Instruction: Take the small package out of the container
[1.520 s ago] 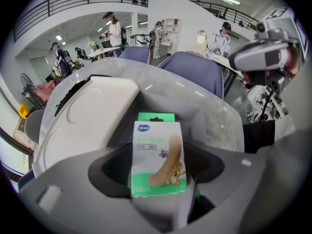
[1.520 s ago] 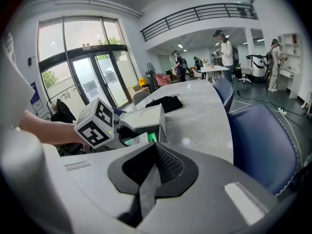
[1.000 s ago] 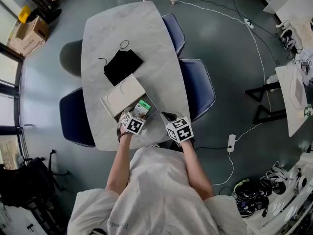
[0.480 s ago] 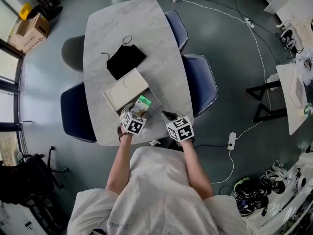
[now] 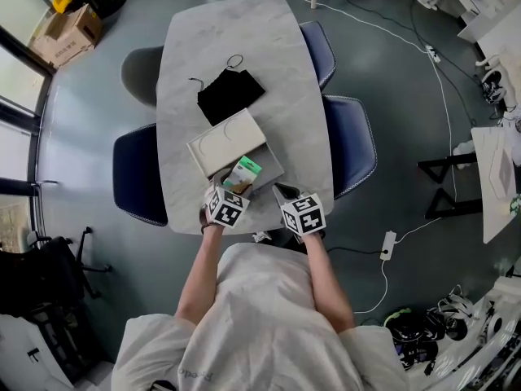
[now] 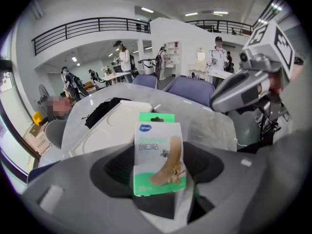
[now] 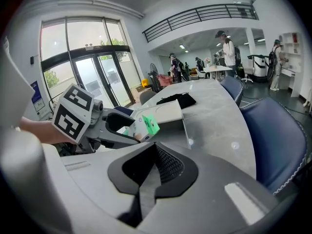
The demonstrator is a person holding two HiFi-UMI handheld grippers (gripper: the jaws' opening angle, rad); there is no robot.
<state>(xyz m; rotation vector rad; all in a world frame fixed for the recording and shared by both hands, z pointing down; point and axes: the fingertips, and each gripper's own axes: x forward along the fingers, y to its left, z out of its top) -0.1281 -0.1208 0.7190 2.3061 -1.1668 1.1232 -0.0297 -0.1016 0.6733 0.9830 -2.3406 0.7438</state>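
Jaws of my left gripper (image 6: 159, 186) clamp the small green-and-white cardboard package (image 6: 158, 152) upright at the near end of the flat white container (image 5: 226, 143). My right gripper (image 7: 148, 174), just to its right, is pinched together on nothing.

The right tongs (image 7: 154, 146) are pressing together, empty; the left tongs (image 7: 138, 132) are pinching a small green-and-white package (image 7: 146, 124) over the tabletop (image 7: 219, 123).

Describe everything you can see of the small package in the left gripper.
The small package is a flat, cardboard-looking carton, white with green bands at top and bottom, picturing an adhesive bandage. It stands upright, clamped by its lower part in the left gripper, held above the table near the white box. Nothing else touches it.
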